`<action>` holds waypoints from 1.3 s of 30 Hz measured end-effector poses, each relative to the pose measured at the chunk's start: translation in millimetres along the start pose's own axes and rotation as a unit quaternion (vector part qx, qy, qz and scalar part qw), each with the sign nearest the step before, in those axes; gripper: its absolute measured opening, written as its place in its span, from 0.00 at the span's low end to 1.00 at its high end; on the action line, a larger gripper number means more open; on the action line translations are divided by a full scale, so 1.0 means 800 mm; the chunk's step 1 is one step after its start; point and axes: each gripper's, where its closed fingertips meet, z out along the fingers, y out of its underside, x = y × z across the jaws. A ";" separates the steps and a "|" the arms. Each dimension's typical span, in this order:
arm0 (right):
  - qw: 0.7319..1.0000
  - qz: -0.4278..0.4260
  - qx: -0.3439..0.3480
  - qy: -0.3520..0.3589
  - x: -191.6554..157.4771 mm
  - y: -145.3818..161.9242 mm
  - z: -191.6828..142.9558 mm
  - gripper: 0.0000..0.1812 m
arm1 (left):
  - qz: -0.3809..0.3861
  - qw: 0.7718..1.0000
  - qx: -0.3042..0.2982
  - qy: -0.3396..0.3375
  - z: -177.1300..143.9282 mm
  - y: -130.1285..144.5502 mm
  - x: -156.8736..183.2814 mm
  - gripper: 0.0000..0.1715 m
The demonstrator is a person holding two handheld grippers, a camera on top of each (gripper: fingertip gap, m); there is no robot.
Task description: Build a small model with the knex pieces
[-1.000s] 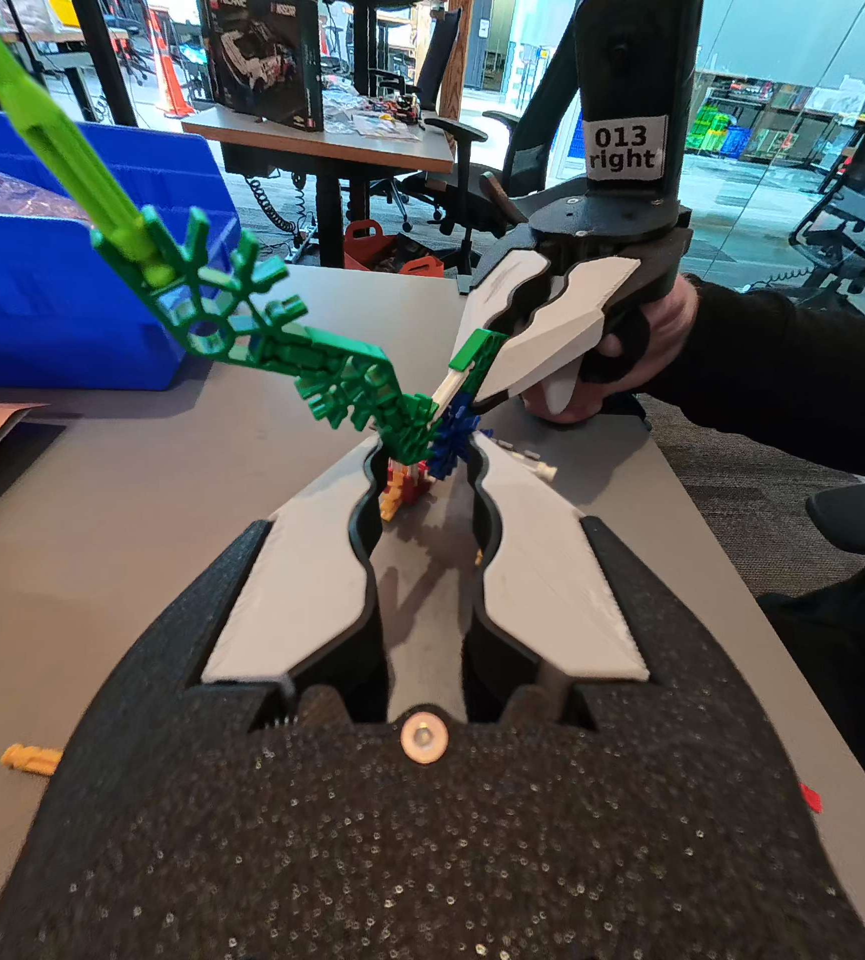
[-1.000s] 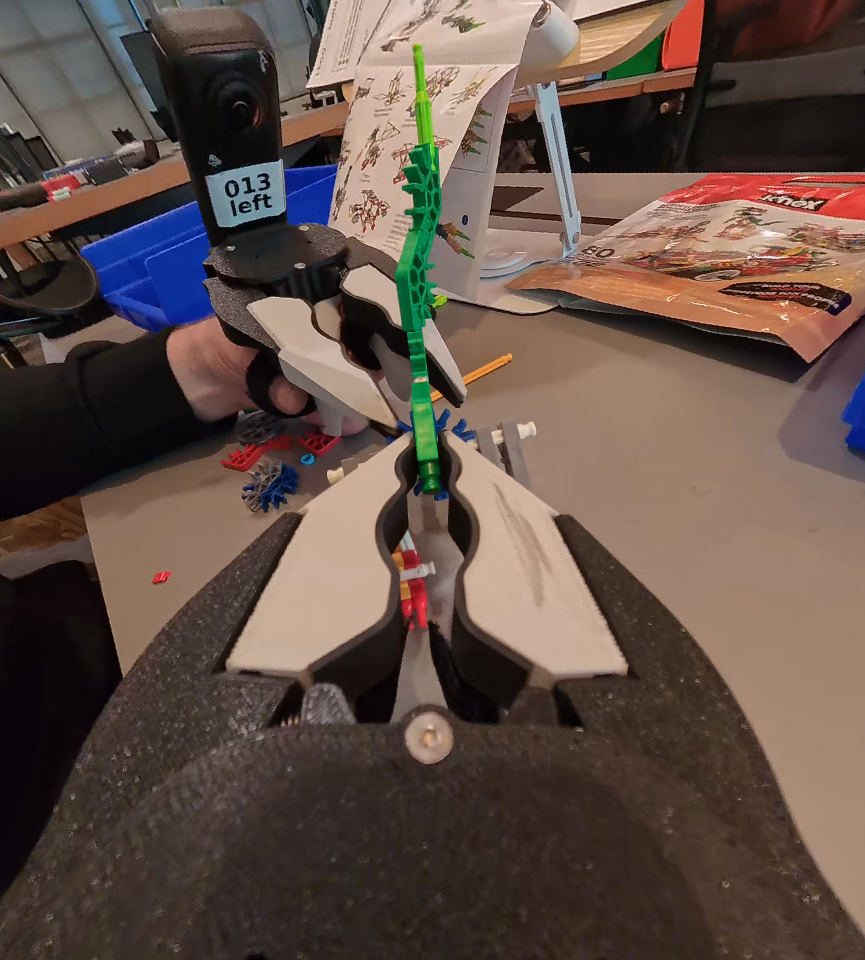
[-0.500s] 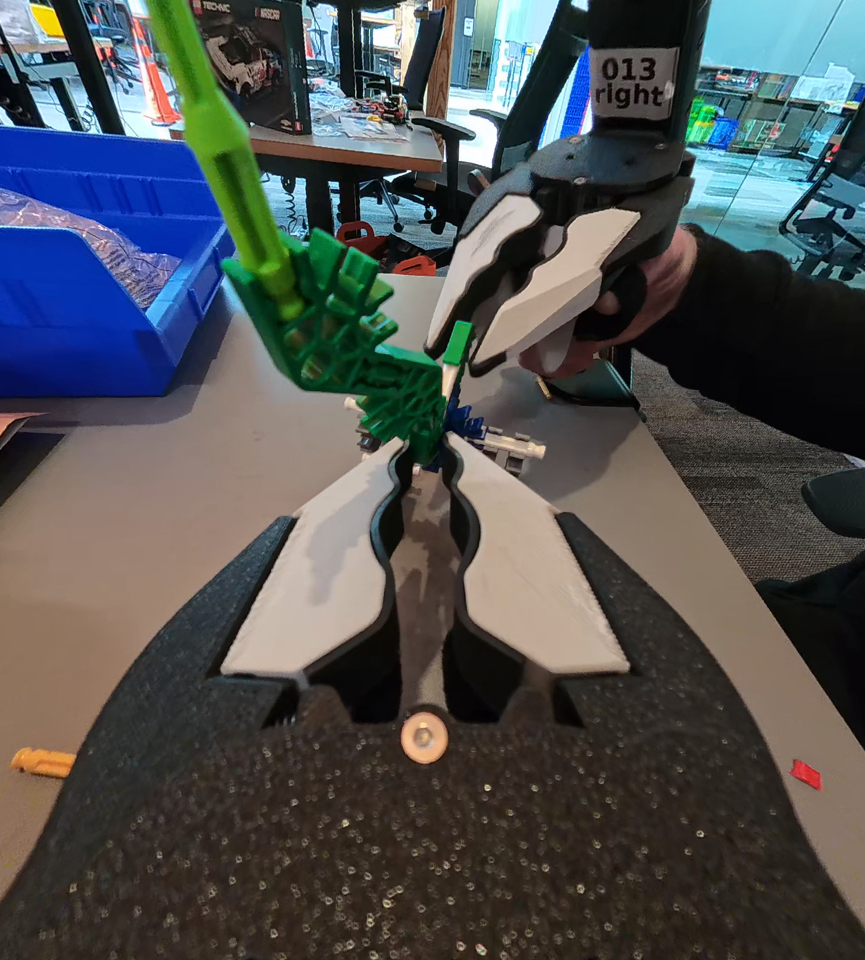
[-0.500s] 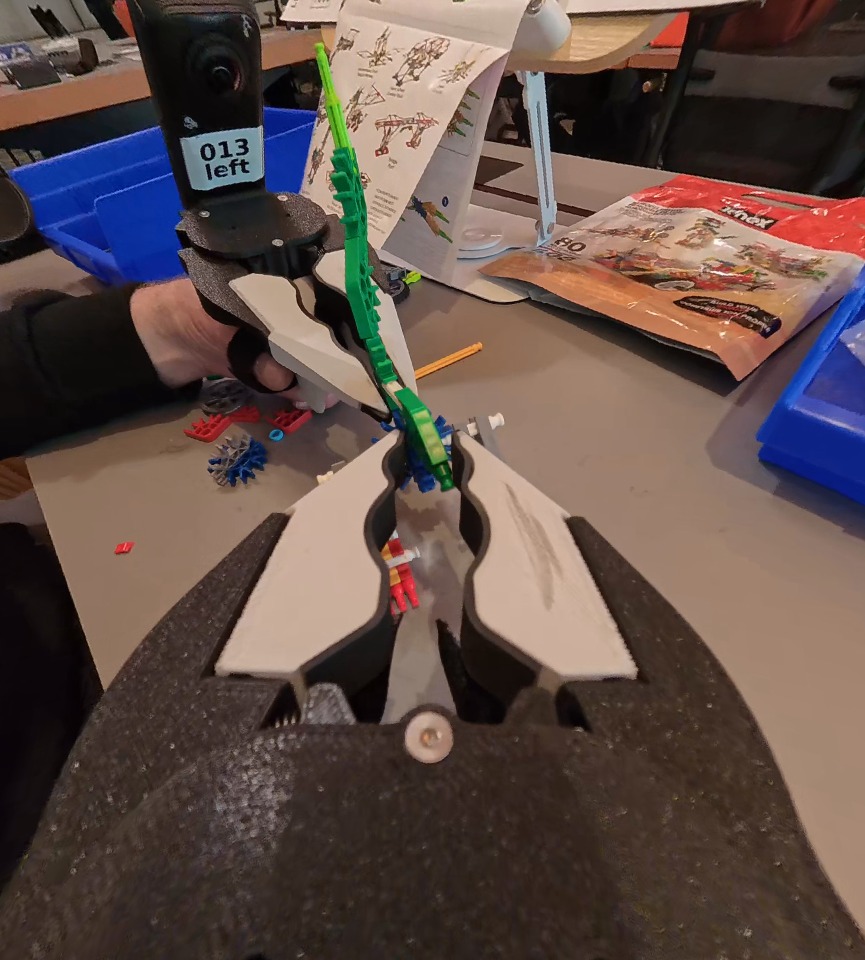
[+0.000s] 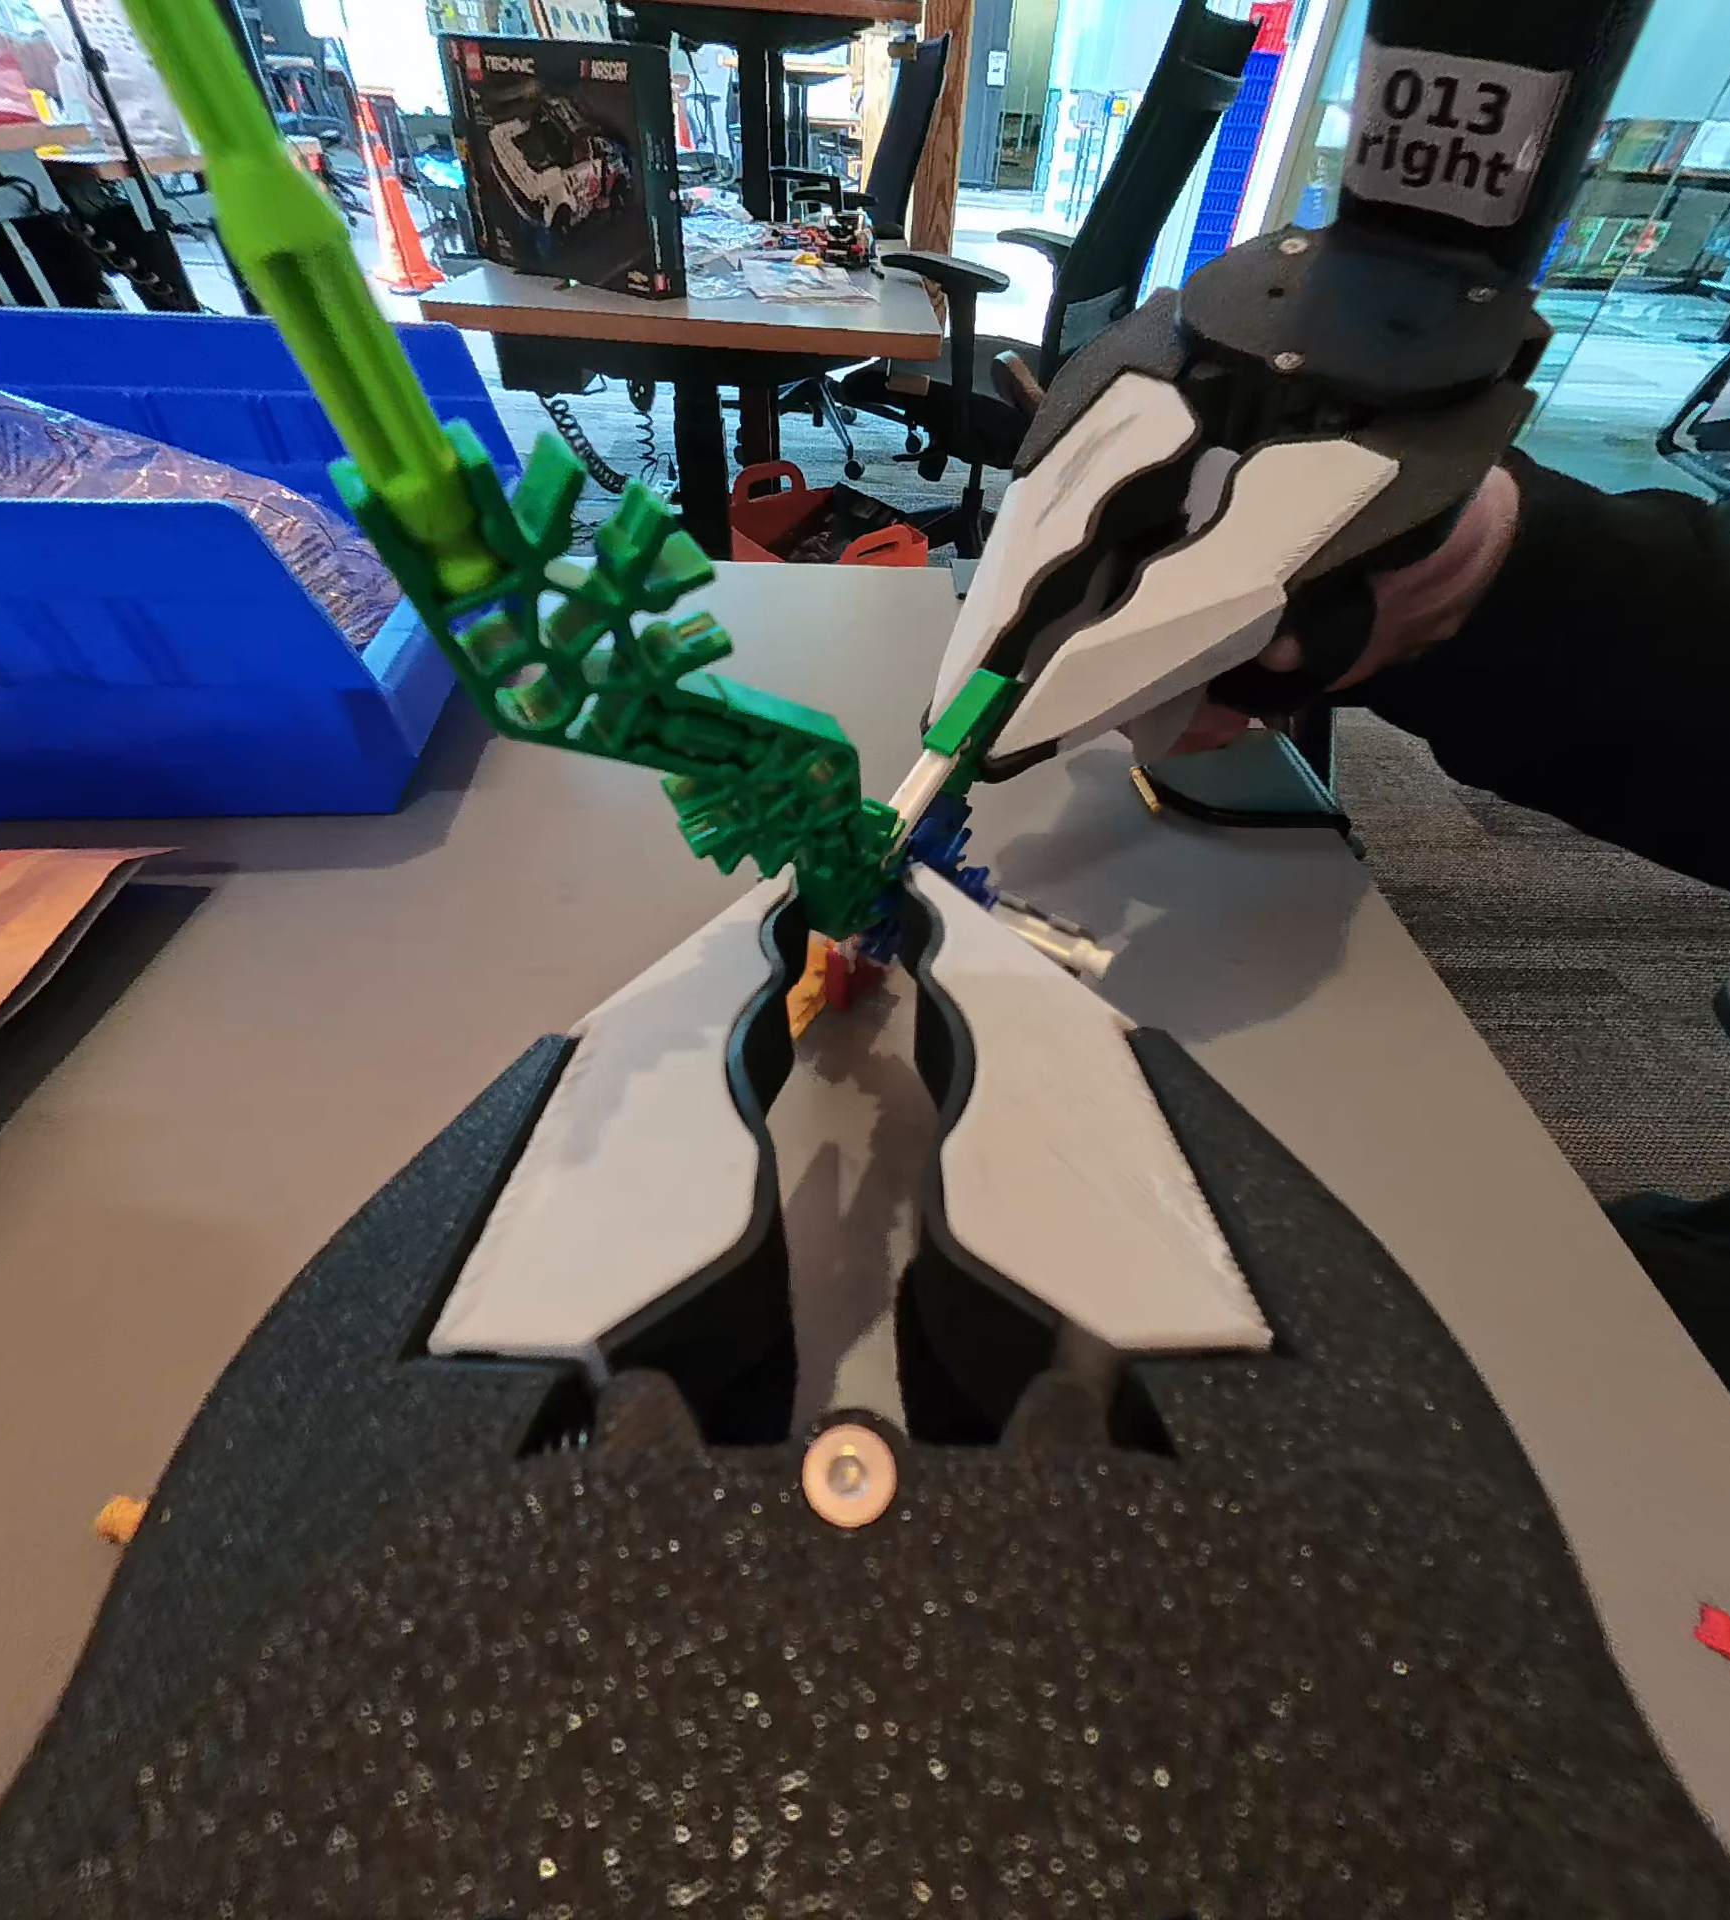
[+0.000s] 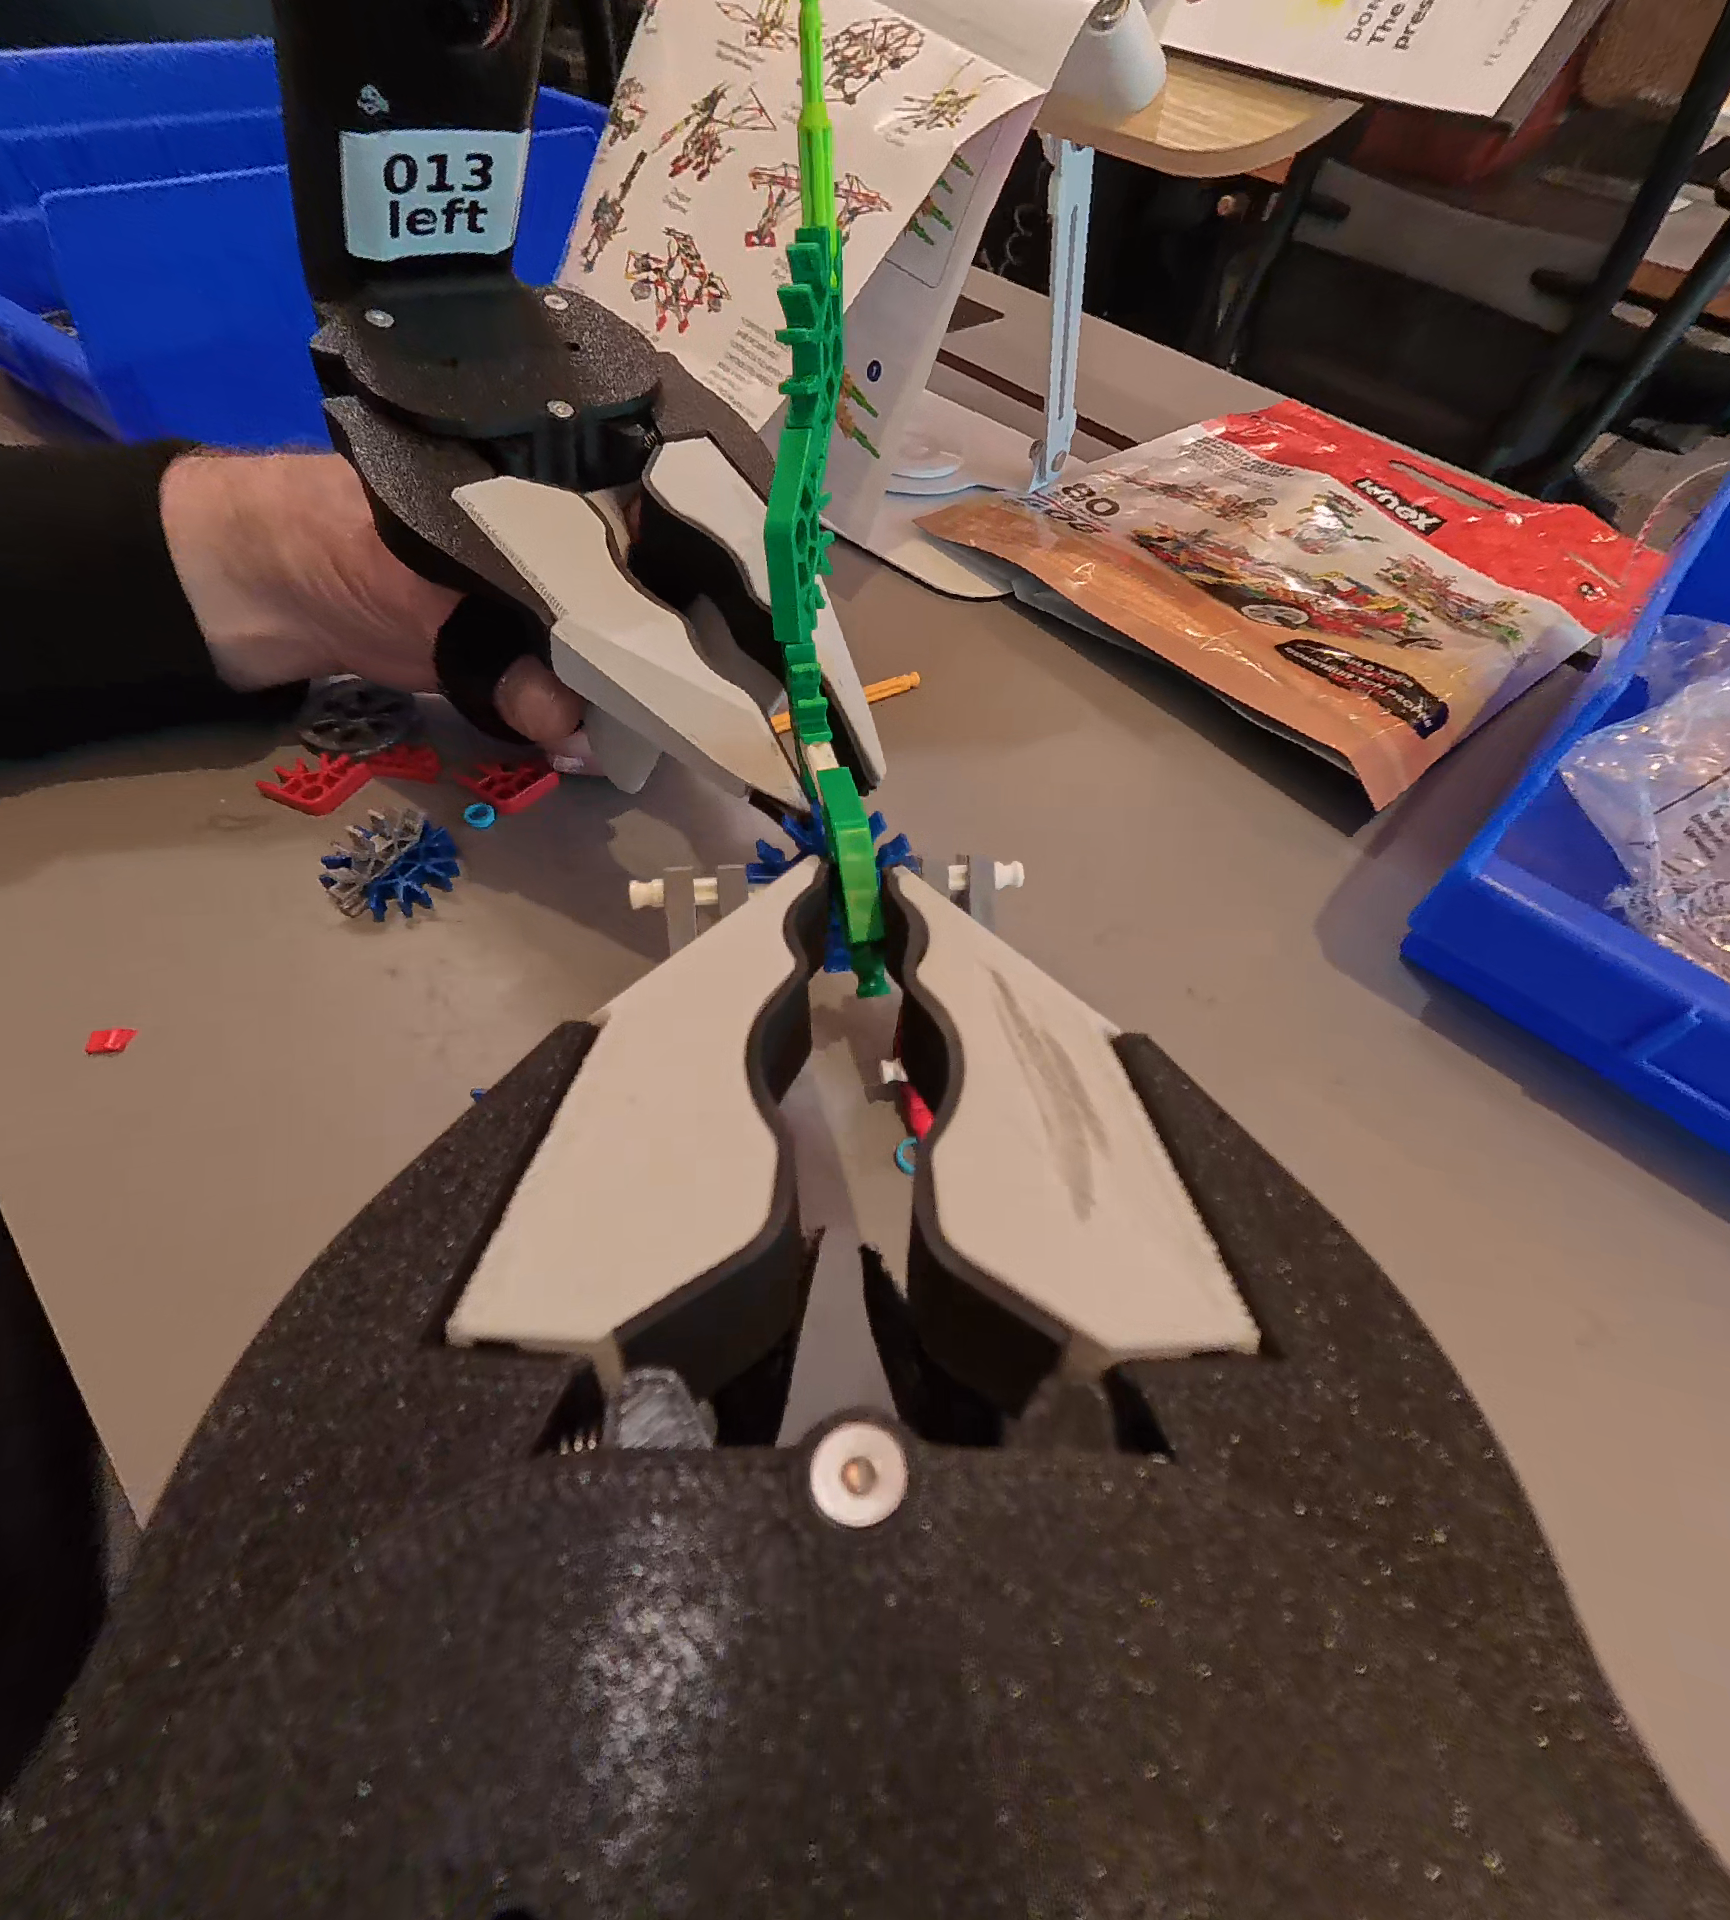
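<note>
A chain of dark green toy connectors (image 5: 653, 665) with a light green rod (image 5: 321, 270) at its top rises up and left from my left gripper (image 5: 845, 894), which is shut on its lower end. A short white rod (image 5: 918, 790) joins that end to a small green connector (image 5: 970, 712), and my right gripper (image 5: 975, 743) is shut on that. In the right wrist view the chain (image 6: 804, 468) stands nearly upright; my right gripper (image 6: 845, 904) grips the green connector (image 6: 856, 873), with the left gripper (image 6: 819, 774) just beyond. A blue spoked connector (image 6: 788, 842) lies underneath on the table.
Blue bins stand at the left (image 5: 113, 644) and right (image 6: 1619, 935). A printed toy bag (image 6: 1308, 582) and an instruction sheet on a stand (image 6: 736, 187) lie behind. Loose red pieces (image 6: 321, 779), a blue-grey connector (image 6: 388, 868), a black wheel (image 6: 357, 717) and a yellow rod (image 6: 882, 686) lie about. My left and right fingertips are right by each other.
The green chain swung from low on the left to steeper, then partly back down. Both grippers stayed shut on it and shifted slightly above the table.
</note>
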 end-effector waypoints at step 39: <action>0.973 -0.179 -0.060 0.131 0.001 0.013 0.010 0.04 | -0.023 1.000 -0.012 -0.005 0.008 -0.001 -0.001 0.09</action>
